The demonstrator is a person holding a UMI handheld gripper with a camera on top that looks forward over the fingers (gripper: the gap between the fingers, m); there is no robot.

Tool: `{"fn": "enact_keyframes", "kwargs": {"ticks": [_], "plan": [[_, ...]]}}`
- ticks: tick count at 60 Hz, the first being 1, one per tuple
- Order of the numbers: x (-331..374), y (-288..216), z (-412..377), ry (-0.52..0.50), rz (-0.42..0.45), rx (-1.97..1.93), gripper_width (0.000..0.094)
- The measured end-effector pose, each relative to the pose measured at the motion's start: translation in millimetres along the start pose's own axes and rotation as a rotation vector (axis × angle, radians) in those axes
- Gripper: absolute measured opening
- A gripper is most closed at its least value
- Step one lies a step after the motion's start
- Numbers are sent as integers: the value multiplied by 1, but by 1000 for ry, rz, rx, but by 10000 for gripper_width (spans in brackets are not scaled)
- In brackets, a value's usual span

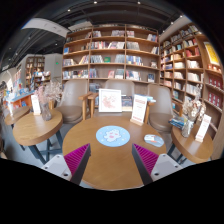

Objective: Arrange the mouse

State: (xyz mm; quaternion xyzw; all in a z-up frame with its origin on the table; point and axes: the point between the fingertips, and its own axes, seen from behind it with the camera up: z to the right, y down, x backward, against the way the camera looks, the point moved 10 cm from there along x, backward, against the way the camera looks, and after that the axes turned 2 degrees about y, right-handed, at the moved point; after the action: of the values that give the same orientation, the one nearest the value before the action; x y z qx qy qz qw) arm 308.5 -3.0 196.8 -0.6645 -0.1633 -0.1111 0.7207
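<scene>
- Magenta pads (78,157) line the tongs (112,160), whose fingers stand spread apart with nothing between them.
- Round wooden worktop (100,160) lies just ahead of the fingers; a round blue mat (113,135) rests at its middle.
- Small pale object, possibly the mouse (153,140), sits on the worktop right of the mat; too small to confirm.
- White sign card (110,99) stands at the worktop's far edge.
- Bookshelves (110,55) fill the far wall.

Round surface (100,160): warm brown wood, smooth with a soft sheen. Circular mat (113,136) on it: pale blue, matt. Bookshelves (110,55) behind: wood. Claw pads (76,157): magenta, ribbed texture.
</scene>
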Motion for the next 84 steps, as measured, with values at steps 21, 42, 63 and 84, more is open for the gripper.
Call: {"fn": "enact_keyframes", "kwargs": {"ticks": [21, 42, 63, 84], "plan": [[-28, 16, 75, 114, -29, -11, 855], [-66, 40, 179, 258, -50, -18, 855], [-134, 52, 222, 244, -63, -30, 855], [-208, 73, 236, 219, -145, -32, 853]]}}
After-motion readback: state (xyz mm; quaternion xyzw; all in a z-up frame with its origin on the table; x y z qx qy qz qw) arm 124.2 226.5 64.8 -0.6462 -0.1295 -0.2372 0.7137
